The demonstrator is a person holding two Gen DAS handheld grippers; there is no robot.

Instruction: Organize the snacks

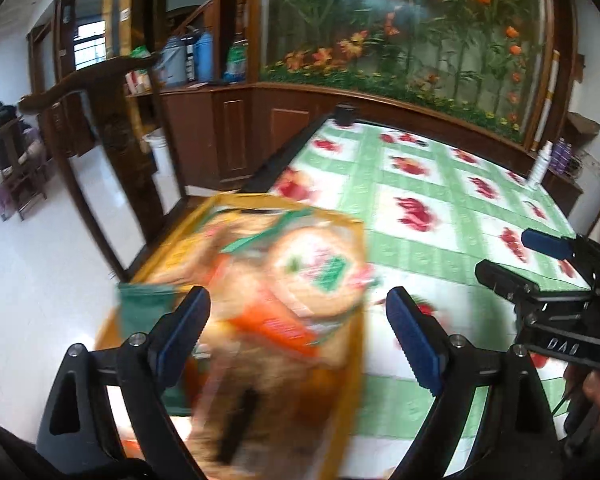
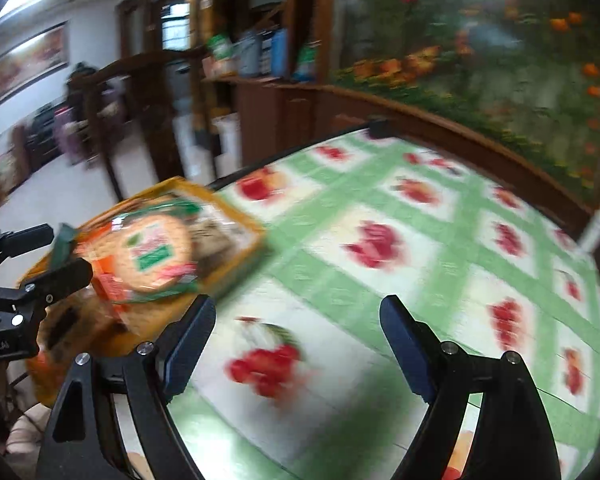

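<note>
Left tongs (image 1: pixel 298 332) spread over blurred snack packet (image 1: pixel 316 276), right tongs (image 2: pixel 298 338) apparently empty

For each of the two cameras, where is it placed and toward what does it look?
Left wrist: on the left gripper, open over the yellow snack box of biscuit packets; the right gripper shows at right.
Right wrist: on the right gripper, open over the tablecloth; the left gripper shows at left.
Shared: box, tablecloth, flower mural.
</note>
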